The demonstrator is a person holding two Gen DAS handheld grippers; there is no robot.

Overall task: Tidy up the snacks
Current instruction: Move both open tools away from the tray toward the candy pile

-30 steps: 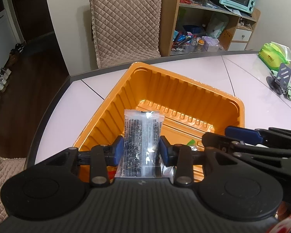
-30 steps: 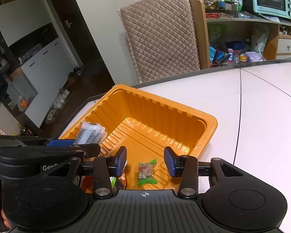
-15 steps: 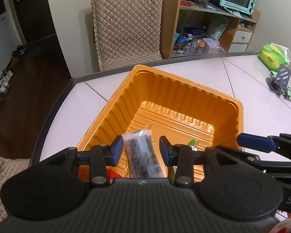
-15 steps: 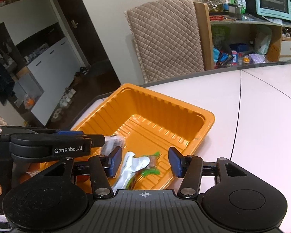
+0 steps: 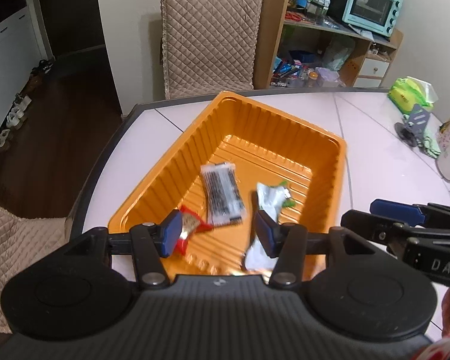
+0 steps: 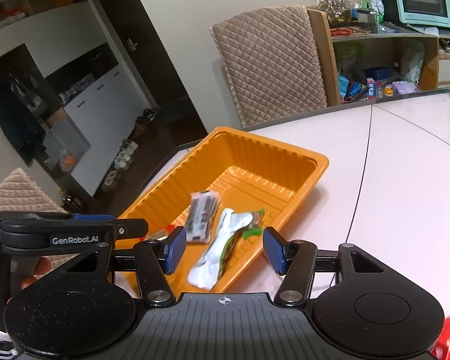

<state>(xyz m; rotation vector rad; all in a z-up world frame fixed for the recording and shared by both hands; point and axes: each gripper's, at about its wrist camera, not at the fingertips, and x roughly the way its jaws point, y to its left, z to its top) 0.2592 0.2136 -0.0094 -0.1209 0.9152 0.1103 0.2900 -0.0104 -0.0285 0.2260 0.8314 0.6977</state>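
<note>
Over tray (image 5: 339,162) | both tools wide, empty: left tool (image 5: 219,234), right tool (image 6: 223,249) | lift straight, clear of packets (image 5: 223,192).

One orange tray (image 5: 177,162), four snack packets (image 5: 223,192)

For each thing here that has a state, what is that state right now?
left claw: open, holding nothing
right claw: open, holding nothing
orange tray: upright on the table, holds the snacks
clear black-patterned packet: lying flat in tray
silver packet: lying loose in tray
red packet: lying in tray, partly hidden
</note>
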